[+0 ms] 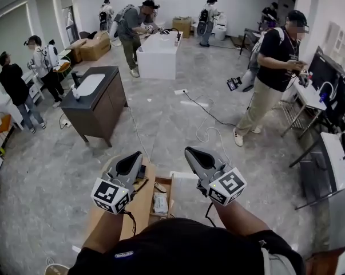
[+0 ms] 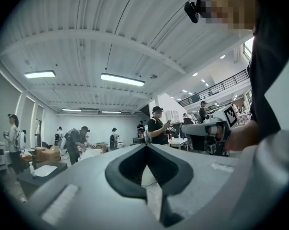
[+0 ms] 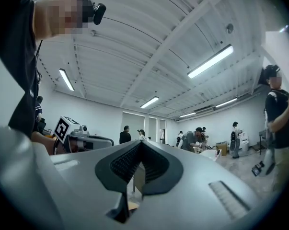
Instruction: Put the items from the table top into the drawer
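Both grippers are raised in front of me, above the furniture and pointing out into the room. My left gripper (image 1: 135, 155) (image 2: 146, 145) is shut, its jaw tips meeting with nothing between them. My right gripper (image 1: 190, 151) (image 3: 141, 143) is shut and empty as well. Below them, largely hidden by the grippers and my arms, stands a wooden table (image 1: 142, 208). Its drawer (image 1: 171, 183) is pulled open, and a white packet (image 1: 160, 203) lies inside. A dark item (image 1: 141, 171) lies on the table top just behind the left gripper.
A dark vanity cabinet with a white sink (image 1: 95, 99) stands ahead on the left, and a white island (image 1: 159, 53) is farther back. Cables (image 1: 209, 128) trail across the grey floor. A person (image 1: 275, 73) stands at right beside desks (image 1: 312, 96); several others work around the room.
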